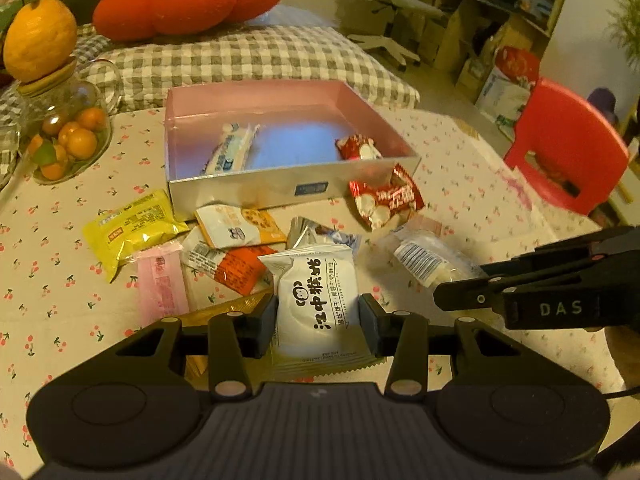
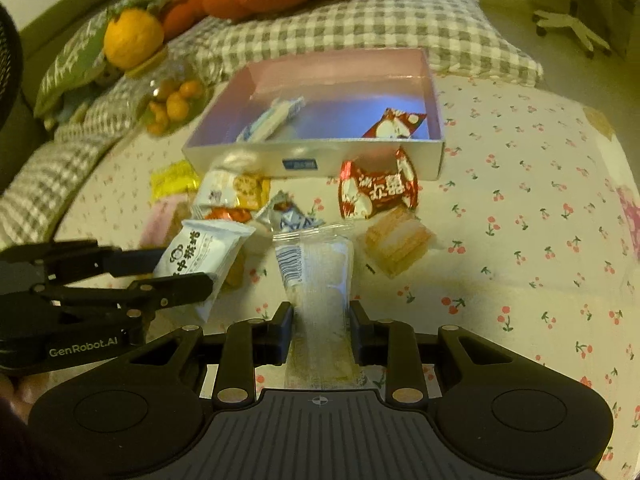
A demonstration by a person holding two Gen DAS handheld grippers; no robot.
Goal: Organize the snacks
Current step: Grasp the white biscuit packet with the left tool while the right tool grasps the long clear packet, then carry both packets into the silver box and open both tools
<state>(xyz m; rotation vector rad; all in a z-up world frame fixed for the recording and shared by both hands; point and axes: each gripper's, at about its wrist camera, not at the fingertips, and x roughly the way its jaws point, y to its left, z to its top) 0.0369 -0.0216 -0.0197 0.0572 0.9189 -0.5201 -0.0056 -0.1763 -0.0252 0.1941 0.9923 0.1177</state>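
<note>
My left gripper (image 1: 318, 320) is shut on a white biscuit packet (image 1: 316, 304) with black Chinese letters, held just above the table; it also shows in the right wrist view (image 2: 200, 256). My right gripper (image 2: 320, 328) is shut on a clear wrapped pastry with a barcode (image 2: 320, 276), seen beside the left gripper in the left wrist view (image 1: 424, 260). The open silver box with pink inside (image 1: 280, 188) holds a blue-white bar (image 1: 232, 148) and a red packet (image 1: 360, 148). Loose snacks lie in front of it: yellow (image 1: 128, 232), pink (image 1: 160, 284), orange-white (image 1: 236, 224), red (image 1: 384, 200).
A glass jar of small oranges (image 1: 64, 136) stands left of the box, topped by a large orange fruit (image 1: 40, 40). A checked cushion (image 1: 240, 60) and red plush (image 1: 180, 0) lie behind. A red chair (image 1: 568, 148) stands at the right. A pink wafer packet (image 2: 396, 244) lies on the cloth.
</note>
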